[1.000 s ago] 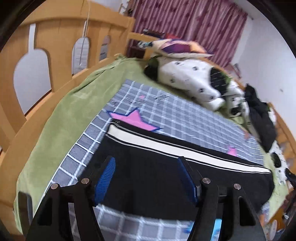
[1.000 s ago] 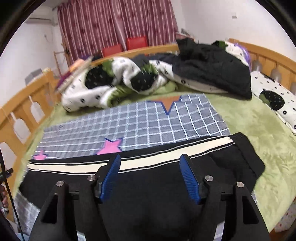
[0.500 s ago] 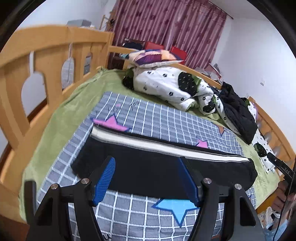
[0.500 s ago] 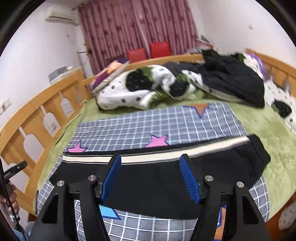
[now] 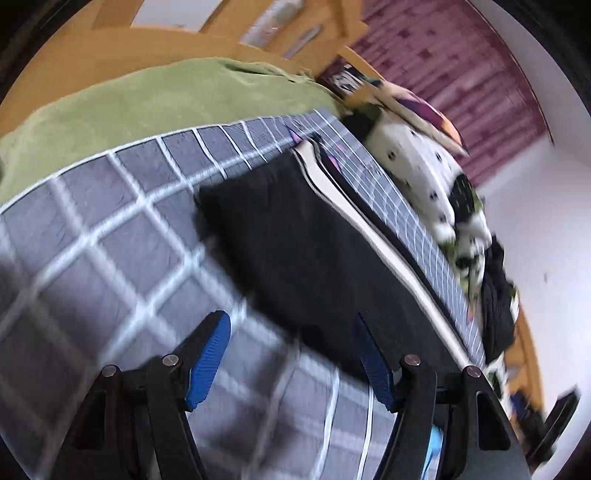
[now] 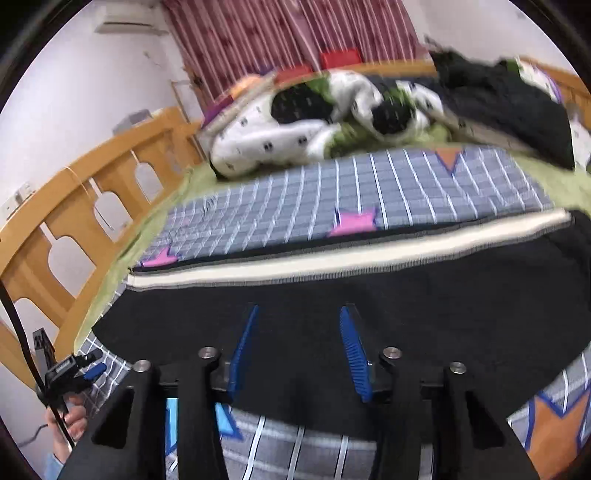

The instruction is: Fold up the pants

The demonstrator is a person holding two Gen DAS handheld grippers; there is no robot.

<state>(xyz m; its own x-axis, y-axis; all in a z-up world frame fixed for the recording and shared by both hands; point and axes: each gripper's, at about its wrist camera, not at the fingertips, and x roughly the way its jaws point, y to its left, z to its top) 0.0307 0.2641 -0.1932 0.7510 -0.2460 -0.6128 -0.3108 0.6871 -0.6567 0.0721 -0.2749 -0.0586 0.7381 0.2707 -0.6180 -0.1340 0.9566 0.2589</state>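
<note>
Left gripper [image 5: 291, 354] swung low, tilted; pants [image 5: 314, 251] flat.

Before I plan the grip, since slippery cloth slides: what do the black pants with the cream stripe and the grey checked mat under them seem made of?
Black pants with the cream stripe: apparently a soft matte knit, no sheen; the stripe looks ribbed. Grey checked mat: looks like flat woven or printed cloth with white grid lines; motion blur leaves its weave unclear.

Black pants [image 6: 406, 295] carry a cream side stripe. The blanket [image 6: 369, 192] is grey with white checks and pink stars. Curtains [image 6: 295, 29] are maroon.
</note>
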